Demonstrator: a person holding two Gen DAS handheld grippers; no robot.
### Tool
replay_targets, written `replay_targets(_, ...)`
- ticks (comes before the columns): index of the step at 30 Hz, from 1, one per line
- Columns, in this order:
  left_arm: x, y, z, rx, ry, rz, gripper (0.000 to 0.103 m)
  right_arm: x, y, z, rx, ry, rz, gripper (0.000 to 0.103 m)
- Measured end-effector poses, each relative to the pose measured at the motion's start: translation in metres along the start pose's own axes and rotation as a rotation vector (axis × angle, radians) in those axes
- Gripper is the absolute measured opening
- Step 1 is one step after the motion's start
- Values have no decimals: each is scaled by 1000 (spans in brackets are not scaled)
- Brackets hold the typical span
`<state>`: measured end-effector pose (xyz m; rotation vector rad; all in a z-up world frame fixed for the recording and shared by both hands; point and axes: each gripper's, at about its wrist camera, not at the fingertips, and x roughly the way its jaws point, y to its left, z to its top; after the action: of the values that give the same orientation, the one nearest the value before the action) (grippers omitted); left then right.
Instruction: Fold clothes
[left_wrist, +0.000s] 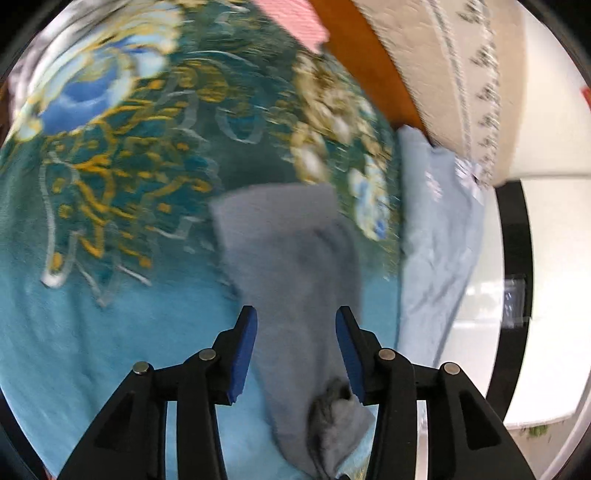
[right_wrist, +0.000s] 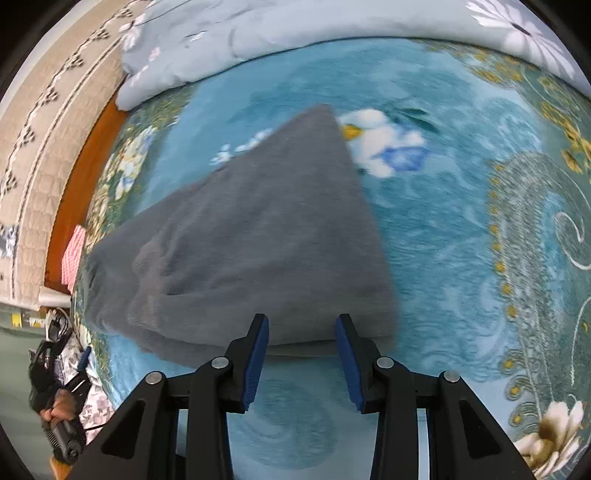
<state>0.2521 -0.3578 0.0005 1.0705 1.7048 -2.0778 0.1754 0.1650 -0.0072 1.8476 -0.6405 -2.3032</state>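
A grey garment (left_wrist: 291, 258) lies on a teal floral blanket (left_wrist: 110, 166). In the left wrist view it runs as a narrow strip from the middle down between my open left gripper (left_wrist: 295, 317), with a bunched end (left_wrist: 332, 406) near the right finger. The fingers stand apart on either side of the cloth and do not pinch it. In the right wrist view the grey garment (right_wrist: 251, 236) spreads as a broad folded shape. My right gripper (right_wrist: 301, 321) is open at its near edge, with nothing between the pads.
A pale blue quilt (right_wrist: 258, 33) lies along the blanket's far side and also shows in the left wrist view (left_wrist: 436, 236). An orange wooden bed frame (right_wrist: 70, 206), a pink checked cloth (right_wrist: 74, 251) and a beige patterned wall (right_wrist: 40, 140) are at the left. The other hand's device (right_wrist: 55, 424) shows low left.
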Motion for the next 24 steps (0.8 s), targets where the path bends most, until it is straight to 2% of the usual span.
replay_targets(4, 9, 21, 17, -23, -43, 34, 51, -2, 14, 0, -27, -4, -2, 41)
replay_targets(8, 24, 25, 35, -25, -23, 82, 56, -2, 16, 1, -22, -3, -17, 41)
replay_targets(12, 48, 19, 41, 5, 23, 31, 56, 1, 18, 3, -21, 6, -27, 41)
replay_targets(15, 72, 14, 39, 13, 60, 28, 58, 2, 22, 3, -29, 11, -28, 41)
replay_targets(21, 82, 24, 45, -105, 40, 11, 69, 3, 23, 6, -34, 12, -11, 41)
replay_targets(24, 85, 21, 47, -120, 46, 29, 69, 3, 24, 7, -36, 13, -2, 41)
